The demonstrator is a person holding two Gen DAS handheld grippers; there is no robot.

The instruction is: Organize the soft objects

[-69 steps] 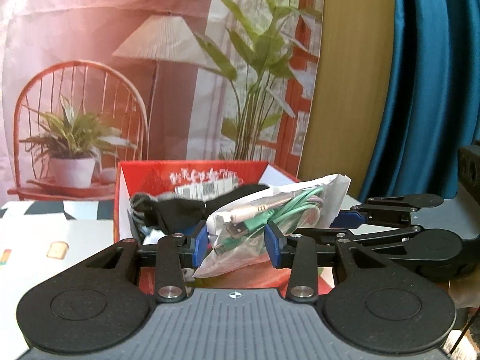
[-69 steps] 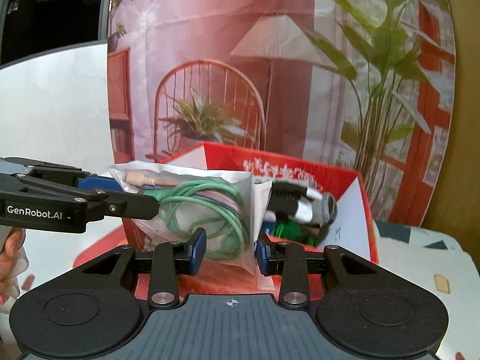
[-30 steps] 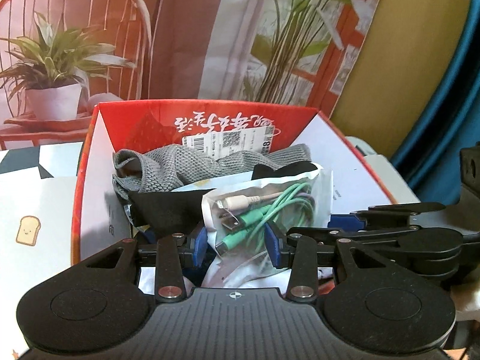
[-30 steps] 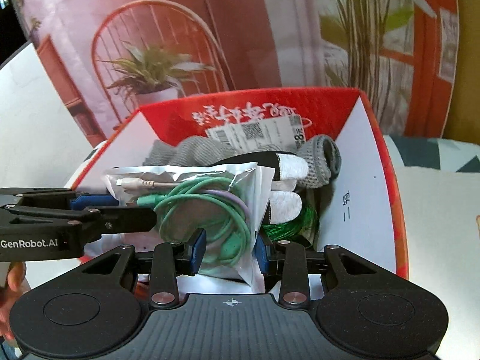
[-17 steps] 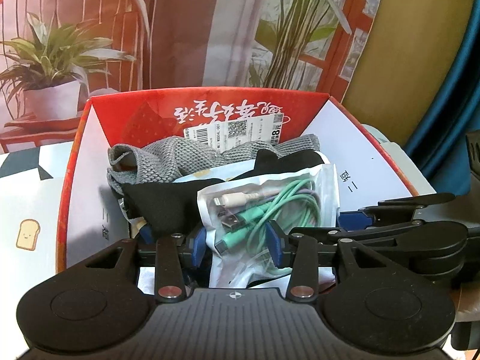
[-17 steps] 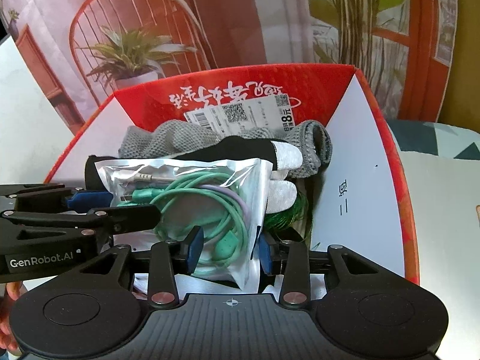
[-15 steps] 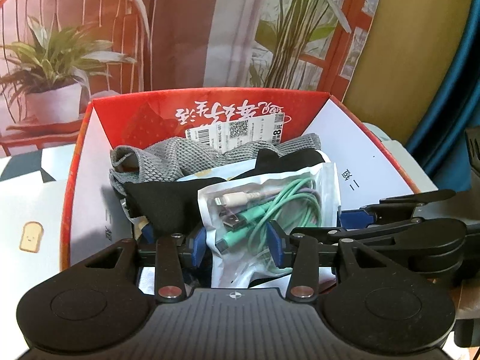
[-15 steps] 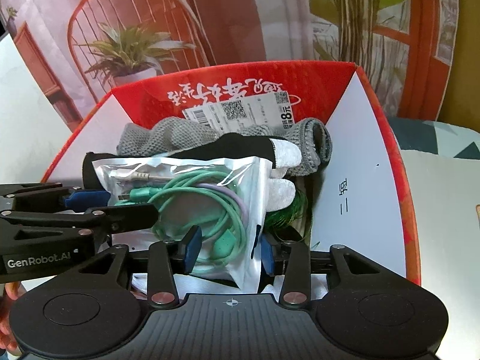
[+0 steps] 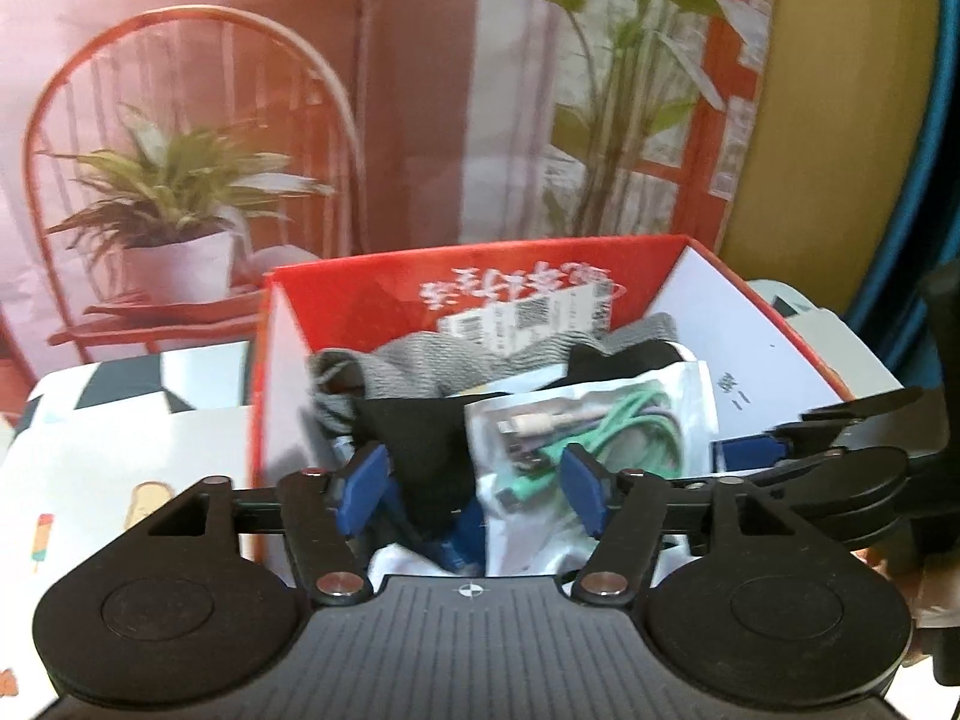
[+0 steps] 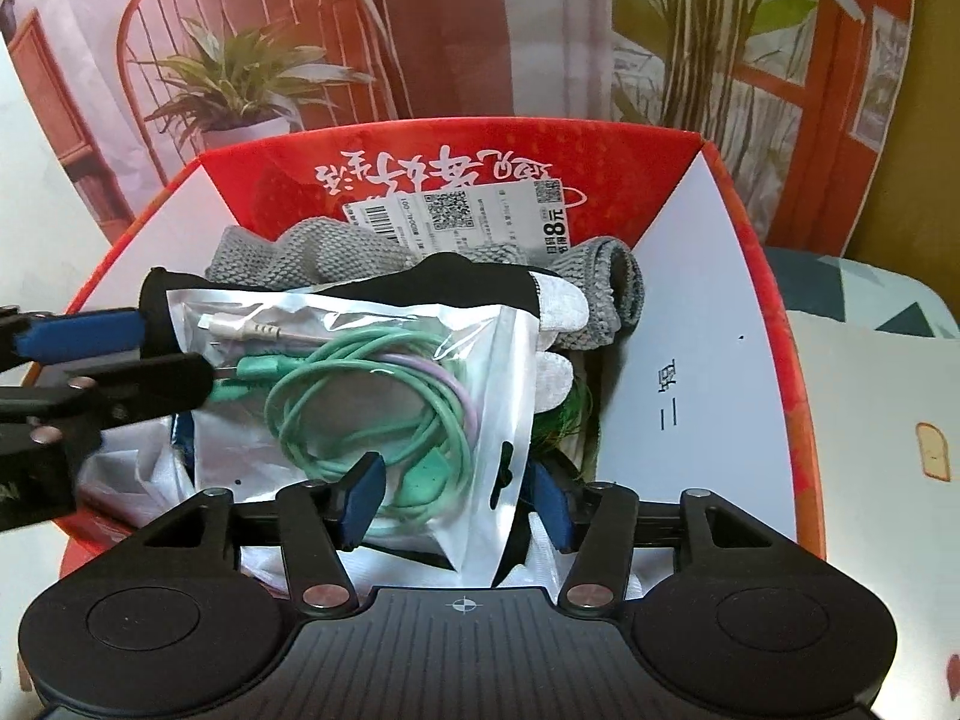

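Note:
A clear plastic bag of green cables (image 10: 384,396) lies in the red cardboard box (image 10: 744,312), on top of a black cloth (image 10: 456,282) and a grey knitted glove (image 10: 312,258). My right gripper (image 10: 459,504) is open, its jaws either side of the bag's near edge without pinching it. My left gripper (image 9: 474,480) is open over the box; the bag (image 9: 600,426) lies by its right finger, the black cloth (image 9: 420,438) between the fingers. The left gripper also shows at the left of the right wrist view (image 10: 114,360).
The box stands on a white table (image 9: 120,450) with small printed pictures. A printed backdrop of a chair and plants (image 10: 252,78) hangs behind the box. A blue curtain (image 9: 936,180) is at the far right. A white price label (image 10: 462,213) sticks on the box's far wall.
Both grippers have opened and let go of the cable bag, which now rests in the box. The left gripper has drawn back and tilted up a little.

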